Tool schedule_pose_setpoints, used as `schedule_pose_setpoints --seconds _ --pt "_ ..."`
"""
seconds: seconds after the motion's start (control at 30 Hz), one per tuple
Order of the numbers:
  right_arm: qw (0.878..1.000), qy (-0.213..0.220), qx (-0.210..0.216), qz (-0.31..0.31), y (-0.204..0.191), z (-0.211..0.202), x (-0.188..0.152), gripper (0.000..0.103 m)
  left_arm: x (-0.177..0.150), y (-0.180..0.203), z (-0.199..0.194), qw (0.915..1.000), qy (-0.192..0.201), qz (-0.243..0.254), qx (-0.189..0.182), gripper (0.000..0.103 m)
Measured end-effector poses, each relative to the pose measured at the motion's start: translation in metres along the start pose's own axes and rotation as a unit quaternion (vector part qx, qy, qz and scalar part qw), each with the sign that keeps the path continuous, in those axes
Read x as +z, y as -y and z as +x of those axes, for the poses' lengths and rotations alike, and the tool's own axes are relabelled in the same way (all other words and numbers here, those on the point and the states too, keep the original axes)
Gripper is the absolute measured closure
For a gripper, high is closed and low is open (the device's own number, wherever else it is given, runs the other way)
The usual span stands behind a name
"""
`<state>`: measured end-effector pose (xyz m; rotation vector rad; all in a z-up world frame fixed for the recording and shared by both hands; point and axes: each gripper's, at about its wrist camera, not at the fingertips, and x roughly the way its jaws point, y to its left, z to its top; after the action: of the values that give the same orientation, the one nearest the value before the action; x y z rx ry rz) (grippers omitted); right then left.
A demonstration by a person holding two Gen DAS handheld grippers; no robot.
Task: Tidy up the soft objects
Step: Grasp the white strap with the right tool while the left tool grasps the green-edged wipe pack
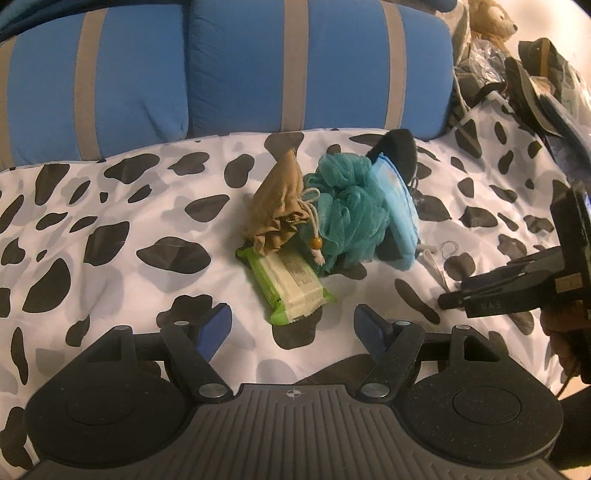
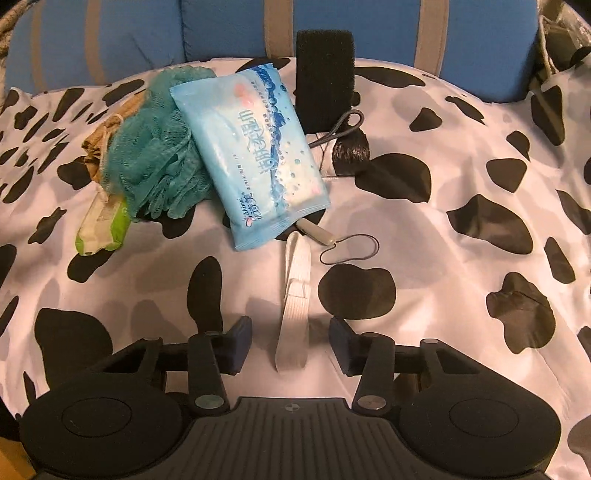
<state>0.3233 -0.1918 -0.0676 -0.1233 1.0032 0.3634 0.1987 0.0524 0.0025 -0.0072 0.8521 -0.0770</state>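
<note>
On the cow-print sheet, the soft things sit heaped near its back edge, just before the blue cushions: a tan pouch, a teal loofah, a blue wipes pack and a green wipes pack at the front of the heap.

The left wrist view shows the pouch's drawstring and bead, and the right gripper coming in from the sheet's right edge. The left gripper hangs above the sheet with its jaws apart and nothing between them, the green pack just ahead.

Only the right wrist view shows the blue pack's printed face, a black sponge upright behind it, and a white strap with a thin cord loop lying in front of the heap. The right gripper straddles the strap's near end; its pads stand clear of it on both sides, gripping nothing.

Past the sheet's far right corner lie a plush toy and dark clutter.
</note>
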Motion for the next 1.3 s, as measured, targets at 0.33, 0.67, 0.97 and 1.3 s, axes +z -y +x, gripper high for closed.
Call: schedule_pose_setpoints --seconds 0.33,0.67,0.97,1.3 --pt "1.000 0.001 0.009 -0.029 -0.008 -0.002 -0.004 0.087 -0.001 0.005 0.002 1.0000 -0.002 0.007 0.000 0.031" --pt "0.999 0.012 0.021 -0.036 -0.014 -0.016 -0.004 0.087 -0.007 0.011 0.012 0.9997 -0.003 0.022 0.008 0.031" --pt "0.999 0.022 0.034 -0.019 -0.005 -0.034 -0.006 0.087 -0.003 0.008 0.029 0.9997 -0.009 -0.021 0.012 0.031" --pt "0.997 0.046 0.069 -0.009 0.004 -0.078 -0.016 0.087 0.010 0.003 0.070 0.9958 -0.031 -0.081 0.031 0.030"
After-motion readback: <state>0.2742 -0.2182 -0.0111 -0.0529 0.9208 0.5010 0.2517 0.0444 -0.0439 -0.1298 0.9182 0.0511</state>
